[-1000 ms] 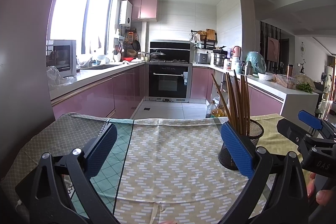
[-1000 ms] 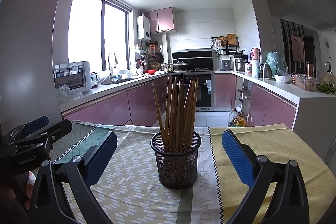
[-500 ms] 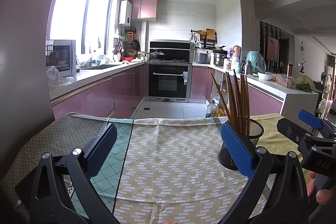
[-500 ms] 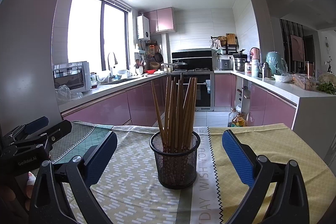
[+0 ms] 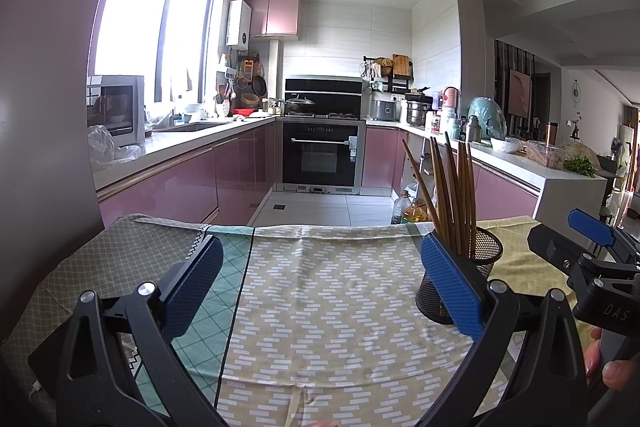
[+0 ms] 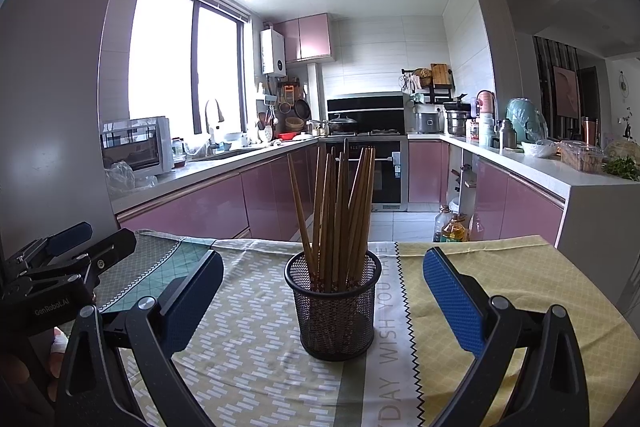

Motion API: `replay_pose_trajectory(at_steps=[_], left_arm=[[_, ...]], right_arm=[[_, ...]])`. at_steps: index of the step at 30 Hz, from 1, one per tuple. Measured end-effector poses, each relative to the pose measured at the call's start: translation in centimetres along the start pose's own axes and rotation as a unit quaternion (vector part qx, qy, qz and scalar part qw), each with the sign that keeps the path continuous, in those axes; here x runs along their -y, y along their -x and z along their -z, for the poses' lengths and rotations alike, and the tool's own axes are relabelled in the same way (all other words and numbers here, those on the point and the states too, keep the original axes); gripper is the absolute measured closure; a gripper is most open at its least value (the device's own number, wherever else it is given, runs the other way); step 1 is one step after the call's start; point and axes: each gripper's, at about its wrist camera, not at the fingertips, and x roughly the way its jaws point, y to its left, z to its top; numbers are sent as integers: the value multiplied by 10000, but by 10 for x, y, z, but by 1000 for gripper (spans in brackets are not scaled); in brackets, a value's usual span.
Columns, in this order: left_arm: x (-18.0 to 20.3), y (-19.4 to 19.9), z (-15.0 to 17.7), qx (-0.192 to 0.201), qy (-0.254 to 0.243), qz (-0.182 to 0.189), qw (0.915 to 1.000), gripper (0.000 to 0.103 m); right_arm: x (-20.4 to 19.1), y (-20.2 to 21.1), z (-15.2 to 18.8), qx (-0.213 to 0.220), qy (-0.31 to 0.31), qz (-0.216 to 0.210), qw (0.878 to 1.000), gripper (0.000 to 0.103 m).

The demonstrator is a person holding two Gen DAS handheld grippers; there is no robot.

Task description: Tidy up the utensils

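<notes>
A round black wire-mesh cup (image 6: pixel 333 311) stands upright on the cloth-covered bench (image 6: pixel 500 267), holding a bundle of slim brown wooden chopsticks (image 6: pixel 340 203) that fan outward at their tips. In the right wrist view it sits at 12 o'clock, centred ahead of the right hand-held gripper (image 6: pixel 322 297), whose blue textured pads (image 6: pixel 452 301) are spread wide and grip nothing. In the left wrist view the cup (image 5: pixel 480 267) lies at 2 o'clock, partly behind the right pad of the left hand-held gripper (image 5: pixel 320 283), likewise wide open and empty. The tablecloth (image 5: pixel 332 307) is woven fabric: olive with white dash chevrons, a teal diamond lattice at 9 o'clock, plain yellow at 3 o'clock.
</notes>
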Motion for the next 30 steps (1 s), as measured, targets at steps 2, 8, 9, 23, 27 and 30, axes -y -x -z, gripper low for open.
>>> replay_pose_trajectory(at_steps=[2, 8, 9, 23, 27, 30], left_arm=[[-1, 0, -1, -1, -2, -8, 10000, 5], [1, -1, 1, -4, 2, -13, 10000, 5], [0, -1, 1, -17, 10, 6, 10000, 5], [5, 2, 10, -62, 33, -46, 10000, 5], [3, -11, 12, -413, -10, -88, 9991, 5], [-9, -25, 15, -738, -5, -136, 9972, 5]], right_arm=[[0, 0, 0, 6, 1, 7, 10000, 6], [1, 0, -1, 6, -2, 8, 10000, 6], [0, 0, 0, 7, -5, 5, 10000, 6], [4, -2, 1, -103, 25, 59, 9999, 6], [29, -17, 6, -573, -14, 362, 9977, 6], [64, -46, 17, -1469, 46, 976, 9843, 6]])
